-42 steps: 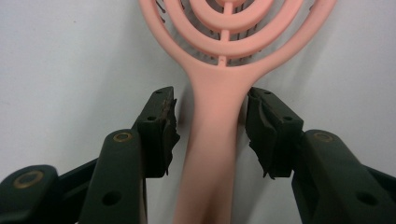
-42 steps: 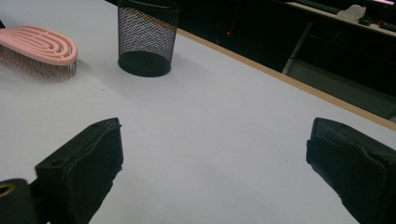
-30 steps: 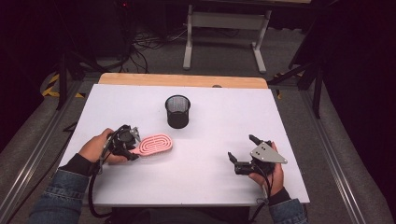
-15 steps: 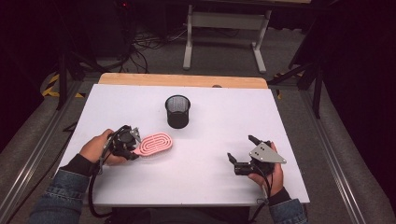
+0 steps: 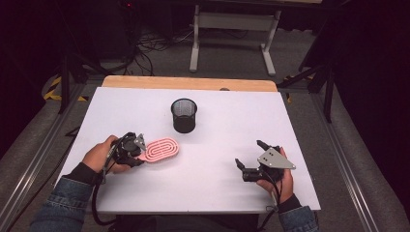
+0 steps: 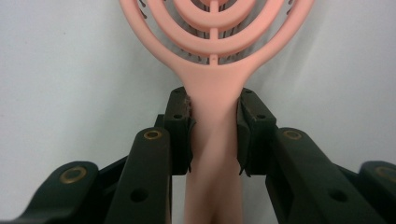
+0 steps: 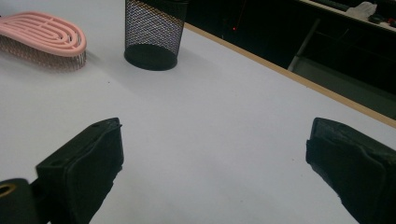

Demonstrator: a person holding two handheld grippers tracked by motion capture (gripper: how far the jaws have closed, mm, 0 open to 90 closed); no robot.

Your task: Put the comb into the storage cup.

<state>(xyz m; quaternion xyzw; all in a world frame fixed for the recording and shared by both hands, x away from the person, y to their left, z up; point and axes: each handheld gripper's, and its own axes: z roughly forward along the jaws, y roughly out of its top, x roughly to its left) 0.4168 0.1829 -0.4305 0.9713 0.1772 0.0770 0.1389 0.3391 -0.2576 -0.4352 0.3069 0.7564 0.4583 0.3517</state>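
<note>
Since the earlier frame the left gripper (image 5: pixel 139 151) had just been closing its jaws, with the handle of the pink hairbrush (image 5: pixel 162 149) between them; both hands otherwise kept their places and the brush lay where it had been. Near edge, right side: the right gripper (image 5: pixel 251 158) rested on the white table (image 5: pixel 309 193) in the person's right hand (image 5: pixel 280 180), jaws spread wide with nothing between, bare tabletop showing in the gap in the right gripper view. Near left: the left hand (image 5: pixel 99 154) held the left gripper low on the table, and its jaws were clamped on the brush's narrow handle, pads (image 6: pixel 179 135) pressing both sides in the left gripper view. The brush head lay flat on the table, bristles down, pointing right of that gripper. Farther off, just beyond the brush and slightly right, a black mesh cup (image 5: pixel 184 115) stood upright, apart from the brush. Far edge: wooden table strip (image 5: pixel 188 83), then a grey floor with cables.
</note>
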